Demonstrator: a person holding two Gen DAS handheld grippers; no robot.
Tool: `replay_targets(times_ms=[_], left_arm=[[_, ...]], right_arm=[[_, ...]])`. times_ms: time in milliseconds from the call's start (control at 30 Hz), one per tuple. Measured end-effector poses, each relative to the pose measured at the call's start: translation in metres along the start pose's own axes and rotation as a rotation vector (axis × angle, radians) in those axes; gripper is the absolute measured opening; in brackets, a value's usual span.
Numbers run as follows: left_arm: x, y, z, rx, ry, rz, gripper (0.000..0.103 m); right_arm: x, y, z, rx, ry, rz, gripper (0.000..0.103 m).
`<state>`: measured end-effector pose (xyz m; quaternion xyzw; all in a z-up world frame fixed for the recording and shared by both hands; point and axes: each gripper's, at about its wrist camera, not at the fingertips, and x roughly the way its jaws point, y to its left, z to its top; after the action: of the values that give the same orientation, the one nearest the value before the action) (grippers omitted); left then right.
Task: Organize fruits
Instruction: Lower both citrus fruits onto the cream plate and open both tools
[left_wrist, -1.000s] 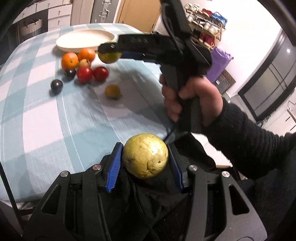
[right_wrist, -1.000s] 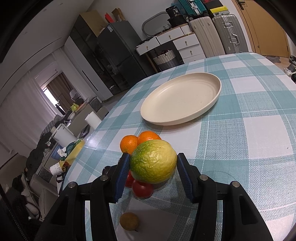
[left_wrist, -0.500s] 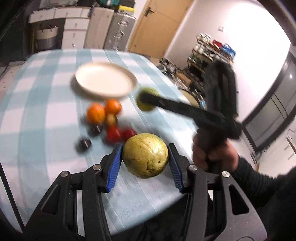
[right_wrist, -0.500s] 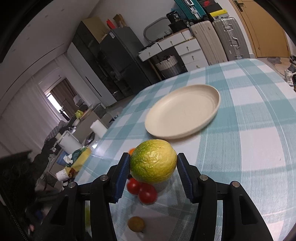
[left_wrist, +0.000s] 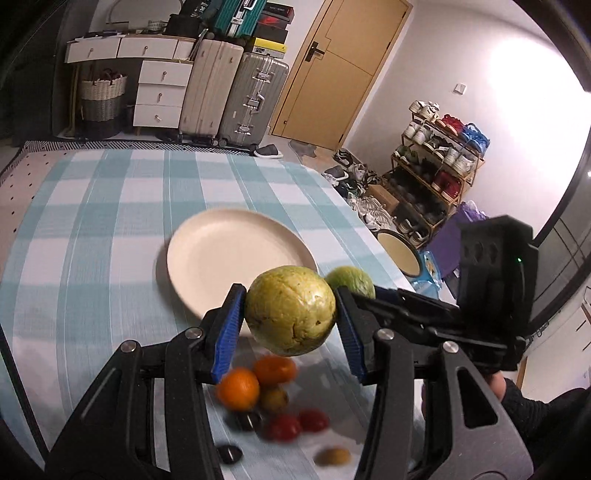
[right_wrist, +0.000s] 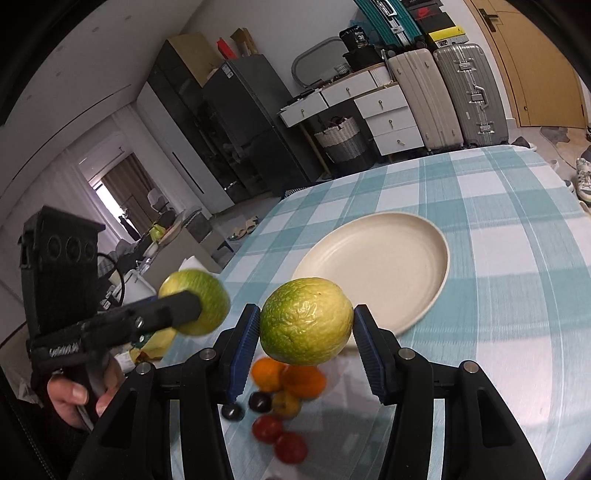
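My left gripper (left_wrist: 290, 312) is shut on a yellow-green guava (left_wrist: 290, 310), held in the air above the fruit pile. My right gripper (right_wrist: 305, 321) is shut on a greener guava (right_wrist: 305, 320), also in the air; it shows in the left wrist view (left_wrist: 351, 282) just right of my left one. The left gripper and its guava (right_wrist: 195, 302) show at the left of the right wrist view. A cream plate (left_wrist: 236, 258) (right_wrist: 376, 266) lies empty on the checked cloth beyond both. Below lie two oranges (left_wrist: 238, 387) (right_wrist: 269, 373), two red tomatoes (left_wrist: 284, 426) (right_wrist: 267, 428), dark plums (right_wrist: 258, 401) and small yellow fruits (left_wrist: 332, 456).
The teal checked tablecloth (left_wrist: 92, 240) covers the table, its right edge near a shoe rack (left_wrist: 436, 166). Suitcases (left_wrist: 255, 99) and white drawers (left_wrist: 159, 92) stand beyond the far edge. A black fridge (right_wrist: 236, 136) stands at the back left.
Both grippers have risen and swung toward the plate, side by side, each still holding its guava. The fruit pile now sits below them.
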<state>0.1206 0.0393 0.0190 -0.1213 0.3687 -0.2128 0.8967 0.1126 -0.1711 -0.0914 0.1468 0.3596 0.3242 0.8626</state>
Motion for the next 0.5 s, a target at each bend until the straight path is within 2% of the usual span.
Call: replay_targets(times_ms=[300, 500], left_arm=[[0.087, 0.037, 0.058, 0.0, 0.054, 0.03, 0.046], [0.139, 0.064, 0.068, -0.031, 0.106, 0.039, 0.046]], right_arm=[[0.04, -0.024, 0.048, -0.024, 0.033, -0.086, 0.053], [0.074, -0.043, 0.065, -0.041, 0.076, -0.138, 0.053]])
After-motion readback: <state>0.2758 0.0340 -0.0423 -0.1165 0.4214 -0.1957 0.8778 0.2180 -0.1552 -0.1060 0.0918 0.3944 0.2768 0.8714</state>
